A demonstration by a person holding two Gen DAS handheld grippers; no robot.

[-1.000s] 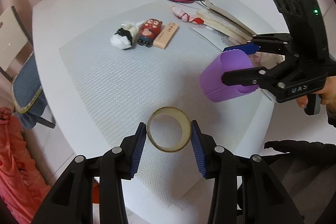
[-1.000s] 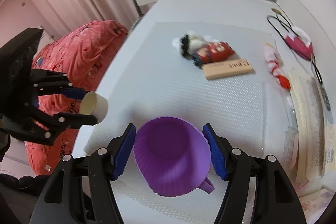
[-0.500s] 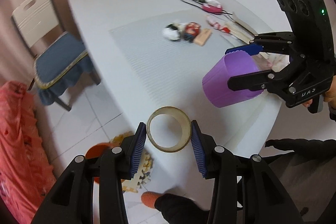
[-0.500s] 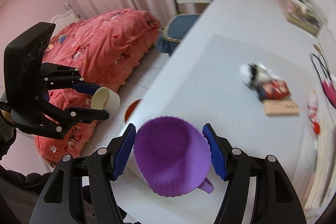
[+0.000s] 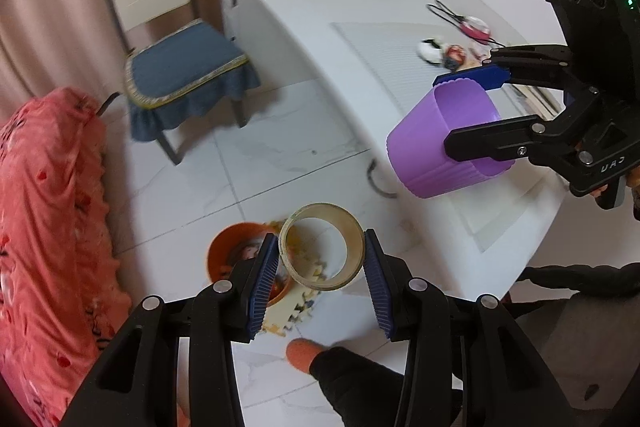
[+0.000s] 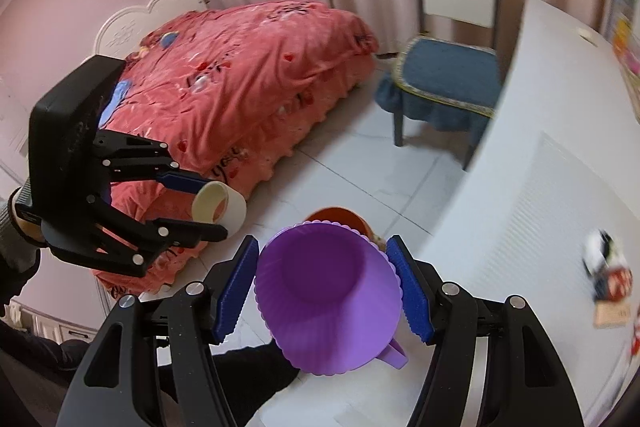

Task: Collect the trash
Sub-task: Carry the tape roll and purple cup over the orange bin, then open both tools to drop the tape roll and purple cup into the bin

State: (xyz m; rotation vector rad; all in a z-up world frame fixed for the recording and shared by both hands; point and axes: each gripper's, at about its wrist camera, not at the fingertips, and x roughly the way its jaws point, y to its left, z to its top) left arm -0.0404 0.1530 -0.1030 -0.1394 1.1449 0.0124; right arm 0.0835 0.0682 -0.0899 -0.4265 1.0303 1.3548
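Note:
My left gripper (image 5: 320, 273) is shut on a beige tape roll core (image 5: 322, 253) and holds it in the air above an orange bin (image 5: 230, 253) on the floor. It also shows in the right wrist view (image 6: 218, 207). My right gripper (image 6: 326, 293) is shut on a purple fluted cup (image 6: 328, 303), held off the table's edge; the cup shows in the left wrist view (image 5: 444, 141) too. The orange bin's rim (image 6: 336, 213) peeks out behind the cup. More trash (image 5: 442, 53) lies on the white table (image 5: 320, 11).
A white chair with a blue cushion (image 5: 180, 67) stands by the table's corner. A bed with a red quilt (image 6: 240, 75) fills the left. A foam puzzle mat (image 5: 296, 307) lies under the bin. The person's foot in an orange slipper (image 5: 306, 353) is close by.
Both grippers have swung left from over the table to over the floor, still holding the tape roll and the cup. The orange bin has come into view below them.

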